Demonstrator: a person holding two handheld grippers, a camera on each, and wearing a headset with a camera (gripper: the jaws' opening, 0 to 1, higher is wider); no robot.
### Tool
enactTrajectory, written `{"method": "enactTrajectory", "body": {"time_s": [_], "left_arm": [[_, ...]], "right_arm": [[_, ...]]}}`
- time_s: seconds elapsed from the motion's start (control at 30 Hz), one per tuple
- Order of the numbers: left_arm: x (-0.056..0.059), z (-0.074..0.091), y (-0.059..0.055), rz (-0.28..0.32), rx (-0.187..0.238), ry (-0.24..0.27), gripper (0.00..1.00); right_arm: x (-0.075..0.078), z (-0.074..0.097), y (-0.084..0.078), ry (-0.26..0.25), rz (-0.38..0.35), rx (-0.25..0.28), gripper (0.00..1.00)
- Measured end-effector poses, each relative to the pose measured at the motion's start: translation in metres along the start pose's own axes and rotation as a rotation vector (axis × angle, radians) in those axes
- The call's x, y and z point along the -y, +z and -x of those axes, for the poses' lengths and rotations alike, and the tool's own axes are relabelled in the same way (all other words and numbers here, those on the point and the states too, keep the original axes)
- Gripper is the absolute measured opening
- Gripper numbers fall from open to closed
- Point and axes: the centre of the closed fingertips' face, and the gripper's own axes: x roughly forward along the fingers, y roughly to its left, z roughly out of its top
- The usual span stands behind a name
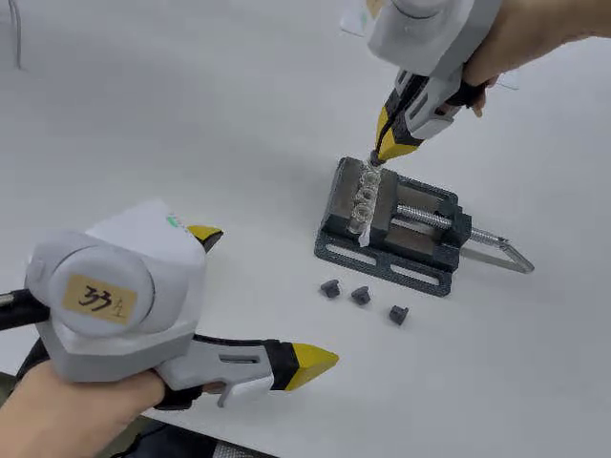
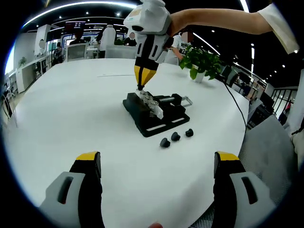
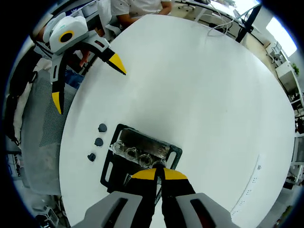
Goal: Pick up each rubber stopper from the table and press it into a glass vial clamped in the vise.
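Note:
A black vise on the white table clamps a row of clear glass vials. My right gripper points down onto the far end vial, jaws shut on a small dark rubber stopper at their tips. Its own view has the shut tips covering that vial, beside the other vials. Three grey stoppers lie loose in front of the vise. My left gripper hovers open at the near left, holding nothing, well away from the vise and the stoppers.
The vise's screw handle sticks out to the right. The table's near edge runs just below my left hand. A potted plant and a cable sit at the far side, with people beyond the table.

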Motion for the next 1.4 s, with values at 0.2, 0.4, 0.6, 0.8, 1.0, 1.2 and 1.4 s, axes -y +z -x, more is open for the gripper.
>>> {"method": "enactTrajectory", "body": {"time_s": [0.2,0.4,0.6,0.8,1.0,1.2,1.4], "left_arm": [[0.001,-0.002,-0.001,0.005,-0.002,-0.002,0.99],[0.001,-0.002,-0.001,0.010,0.001,-0.001,0.99],[0.000,-0.003,-0.001,0.012,-0.001,-0.002,0.98],[0.001,-0.005,-0.001,0.014,-0.005,-0.005,0.98],[0.001,-0.006,0.004,0.011,0.003,-0.006,0.98],[-0.004,-0.005,0.007,0.014,0.012,0.004,0.98],[-0.006,-0.001,0.015,0.010,0.026,0.014,0.98]], "right_arm": [[-0.008,0.003,0.001,0.029,-0.048,0.015,0.00],[-0.010,0.004,0.002,0.031,-0.060,0.018,0.00],[-0.008,0.003,0.003,0.044,-0.066,0.014,0.00],[-0.007,0.003,0.003,0.033,-0.072,0.001,0.00],[-0.007,0.003,0.003,0.041,-0.092,0.009,0.00],[-0.009,0.004,0.003,0.050,-0.105,0.024,0.00],[-0.008,0.004,0.002,0.033,-0.122,0.026,0.00]]}}
